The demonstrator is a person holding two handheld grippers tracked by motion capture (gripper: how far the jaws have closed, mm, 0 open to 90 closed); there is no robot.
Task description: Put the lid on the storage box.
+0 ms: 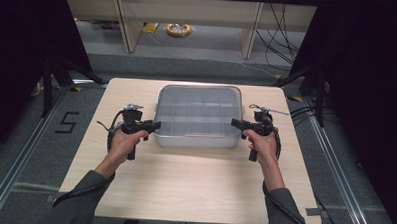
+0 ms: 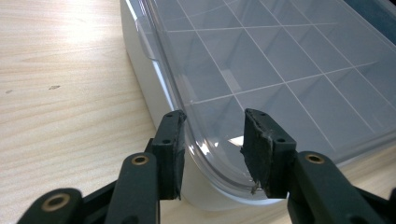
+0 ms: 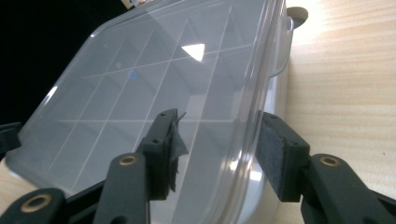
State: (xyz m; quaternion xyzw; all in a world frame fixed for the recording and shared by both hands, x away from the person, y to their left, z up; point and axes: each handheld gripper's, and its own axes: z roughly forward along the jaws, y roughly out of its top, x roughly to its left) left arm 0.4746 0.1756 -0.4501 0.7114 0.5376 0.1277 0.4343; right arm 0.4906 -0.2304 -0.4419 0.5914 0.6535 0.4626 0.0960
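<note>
On floor tape (image 1: 66, 122) "5" (handwritten); both grippers' jaws straddle box lid (image 1: 196, 112), spread.

A white, lidded compartment box (image 1: 198, 117) with a clear lid lies flat mid-table, toward the far edge.

Grey floor (image 1: 198, 54), pale wood shelving legs (image 1: 127, 24) at back, dark curtains (image 1: 18, 45) both sides, cables (image 1: 282, 30).

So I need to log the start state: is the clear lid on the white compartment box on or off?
On. The clear plastic lid lies flat over the white compartment box, its rim wrapping the corners.
</note>
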